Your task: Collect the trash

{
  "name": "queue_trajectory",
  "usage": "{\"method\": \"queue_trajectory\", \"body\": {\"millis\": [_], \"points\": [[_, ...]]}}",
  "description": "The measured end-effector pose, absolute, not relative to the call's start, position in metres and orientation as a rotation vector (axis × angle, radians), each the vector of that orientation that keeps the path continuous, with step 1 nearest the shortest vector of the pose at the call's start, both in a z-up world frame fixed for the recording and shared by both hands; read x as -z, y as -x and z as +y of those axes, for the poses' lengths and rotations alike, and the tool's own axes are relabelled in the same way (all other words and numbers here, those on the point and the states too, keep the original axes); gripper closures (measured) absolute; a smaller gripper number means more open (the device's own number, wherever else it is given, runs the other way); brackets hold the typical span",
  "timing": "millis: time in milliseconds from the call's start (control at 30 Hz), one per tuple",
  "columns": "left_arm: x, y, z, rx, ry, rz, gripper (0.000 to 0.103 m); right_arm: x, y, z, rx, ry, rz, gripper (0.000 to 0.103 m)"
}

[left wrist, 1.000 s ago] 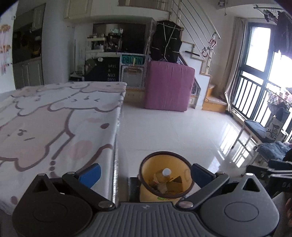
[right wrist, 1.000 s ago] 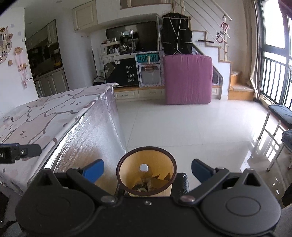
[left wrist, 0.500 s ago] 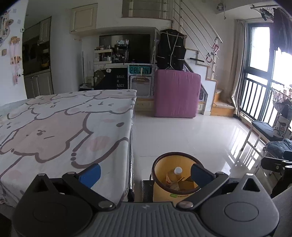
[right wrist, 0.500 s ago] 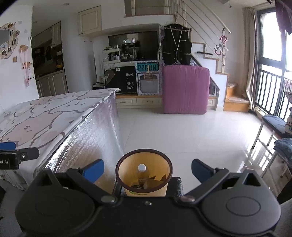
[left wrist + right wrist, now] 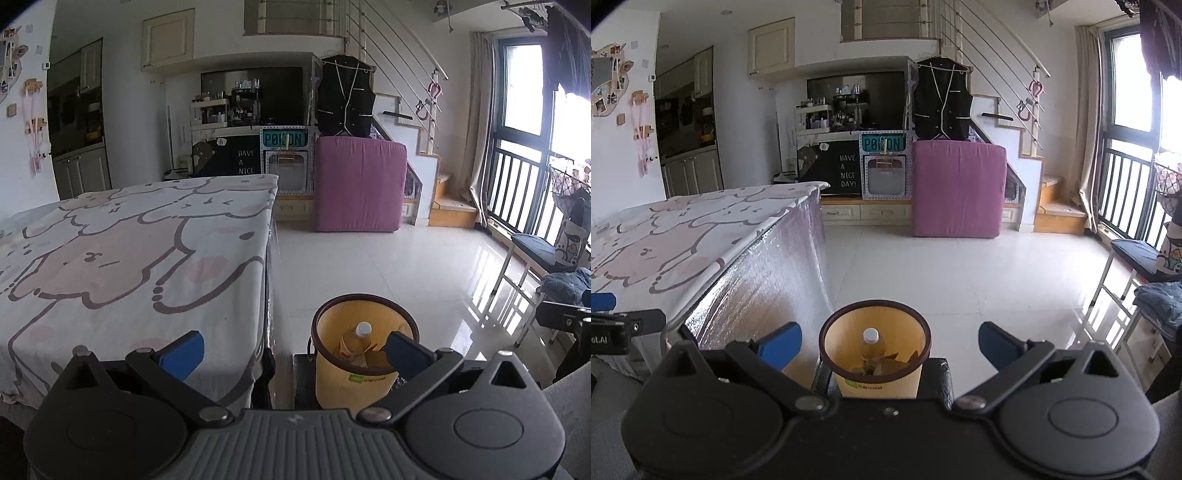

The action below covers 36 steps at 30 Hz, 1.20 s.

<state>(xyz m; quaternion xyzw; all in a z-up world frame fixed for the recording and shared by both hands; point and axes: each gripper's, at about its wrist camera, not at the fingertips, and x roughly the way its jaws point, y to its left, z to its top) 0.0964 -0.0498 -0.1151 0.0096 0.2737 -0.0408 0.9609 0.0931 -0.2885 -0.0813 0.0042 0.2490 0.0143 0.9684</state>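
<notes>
A yellow bin with a dark rim [image 5: 354, 373] stands on a low black stand beside the table. It holds a plastic bottle with a white cap [image 5: 360, 334] and crumpled brown paper. My left gripper [image 5: 293, 354] is open and empty, with its left finger over the table edge and its right finger over the bin. In the right wrist view the bin [image 5: 875, 369] sits between the open fingers of my right gripper [image 5: 888, 341], which is empty. The bottle [image 5: 871, 345] stands upright inside.
A table with a pink and white sheep-print cloth [image 5: 122, 258] fills the left, with a silvery side panel [image 5: 768, 273]. A purple mattress [image 5: 358, 188] leans at the back. A folding stool with clothes [image 5: 1145, 291] is on the right. White tiled floor [image 5: 942, 269] lies ahead.
Both grippers have drawn back and risen a little, so the bin looks smaller and more of the table shows. Both stay open.
</notes>
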Motion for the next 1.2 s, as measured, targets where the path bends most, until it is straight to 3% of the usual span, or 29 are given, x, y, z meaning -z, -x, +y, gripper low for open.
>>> {"method": "queue_trajectory", "body": {"millis": [1200], "points": [[0.1166,-0.0971,-0.0512,0.082,-0.021,0.564,0.0,0.0848,-0.0883,-0.2847,-0.021,0.007,0.523,0.0]]}}
